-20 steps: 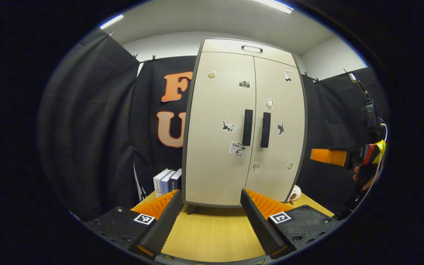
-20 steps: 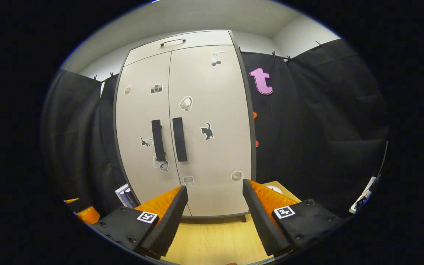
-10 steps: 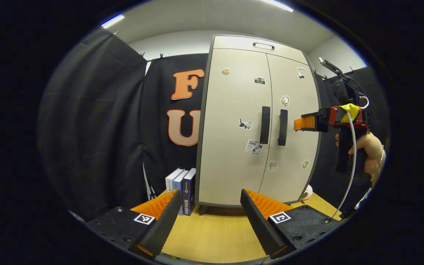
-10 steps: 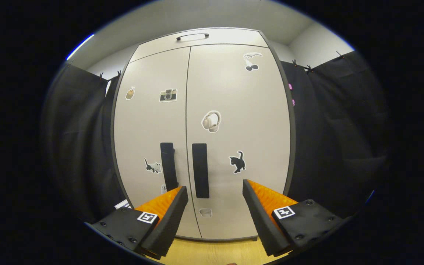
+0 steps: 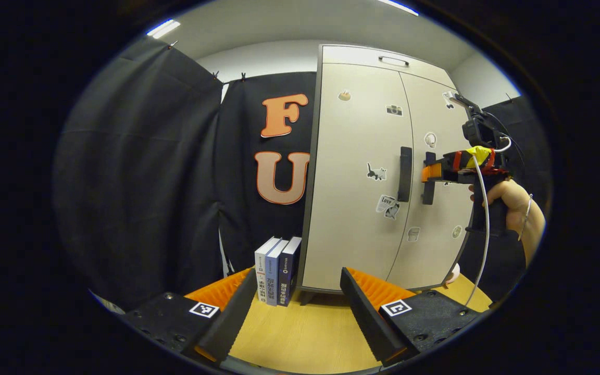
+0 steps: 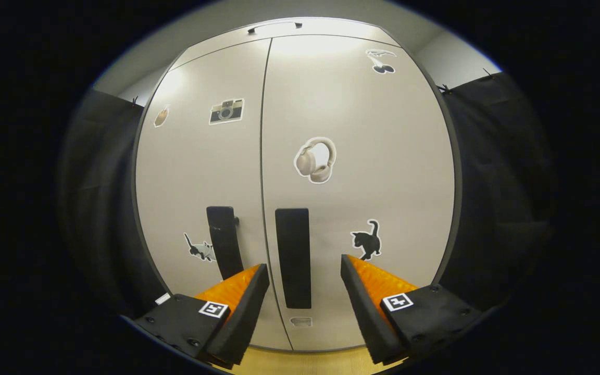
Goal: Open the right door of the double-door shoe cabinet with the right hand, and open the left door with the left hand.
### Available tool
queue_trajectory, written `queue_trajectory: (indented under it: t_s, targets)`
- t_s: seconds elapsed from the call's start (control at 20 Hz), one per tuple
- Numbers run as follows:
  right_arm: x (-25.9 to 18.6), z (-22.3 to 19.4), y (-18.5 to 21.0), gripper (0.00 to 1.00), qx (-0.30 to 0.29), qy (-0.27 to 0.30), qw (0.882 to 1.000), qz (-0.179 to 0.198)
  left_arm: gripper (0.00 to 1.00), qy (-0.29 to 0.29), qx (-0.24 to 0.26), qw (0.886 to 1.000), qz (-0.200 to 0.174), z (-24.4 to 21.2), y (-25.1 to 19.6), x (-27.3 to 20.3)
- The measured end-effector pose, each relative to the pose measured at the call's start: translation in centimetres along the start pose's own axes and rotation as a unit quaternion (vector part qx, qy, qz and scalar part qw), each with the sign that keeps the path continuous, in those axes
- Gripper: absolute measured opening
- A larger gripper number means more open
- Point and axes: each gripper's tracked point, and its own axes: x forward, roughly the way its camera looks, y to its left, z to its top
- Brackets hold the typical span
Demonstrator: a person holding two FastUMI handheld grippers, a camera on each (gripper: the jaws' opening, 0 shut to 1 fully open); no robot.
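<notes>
Both doors of the shoe cabinet [image 6: 300, 172] are closed. The right gripper [image 6: 302, 307] has its fingers wide around the right handle [image 6: 293, 258]. The left gripper view adds books [image 5: 278, 271] beside the cabinet; the left gripper [image 5: 297, 312] is wide too, well apart.

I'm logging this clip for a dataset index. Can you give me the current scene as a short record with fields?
cabinet: both doors shut
right door handle: black vertical bar, lined up between the right gripper's fingers, not yet gripped
left door handle: untouched
right gripper: open, close in front of the right door
left gripper: open, held back over the wooden tabletop
books: three, upright beside the cabinet's left side
</notes>
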Motion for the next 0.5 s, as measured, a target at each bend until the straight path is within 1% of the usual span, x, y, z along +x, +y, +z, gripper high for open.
queue_trajectory:
  t_s: [0.05,0.1,0.15,0.3,0.35,0.4,0.5]
  targets:
    - [0.5,0.0,0.1,0.77,0.0,0.002,1.0,0.001,0.98,0.0,-0.001,1.0,0.003,0.0,0.2,0.1]
    - [0.9,-0.2,0.2,0.83,-0.001,0.006,1.0,0.004,0.98,0.001,-0.003,1.0,0.005,-0.1,0.3,0.2]
    - [1.3,-0.3,0.4,0.76,-0.001,0.01,1.0,0.005,0.98,0.001,-0.003,1.0,0.007,-0.1,0.4,0.2]
    - [2.3,-0.8,0.8,0.75,-0.014,0.016,1.0,0.003,0.98,0.0,-0.001,1.0,0.01,-0.1,0.6,0.2]
    - [2.1,-0.6,0.7,0.55,-0.02,0.015,1.0,-0.003,0.98,0.0,0.001,1.0,0.012,-0.1,0.6,0.2]
    - [2.4,-0.6,1.0,0.48,-0.024,0.014,1.0,-0.001,0.98,0.0,0.003,1.0,0.014,-0.2,0.8,0.1]
    - [2.7,-1.0,1.1,0.51,-0.023,0.02,1.0,-0.001,0.98,0.0,0.004,1.0,0.018,-0.3,1.1,0.0]
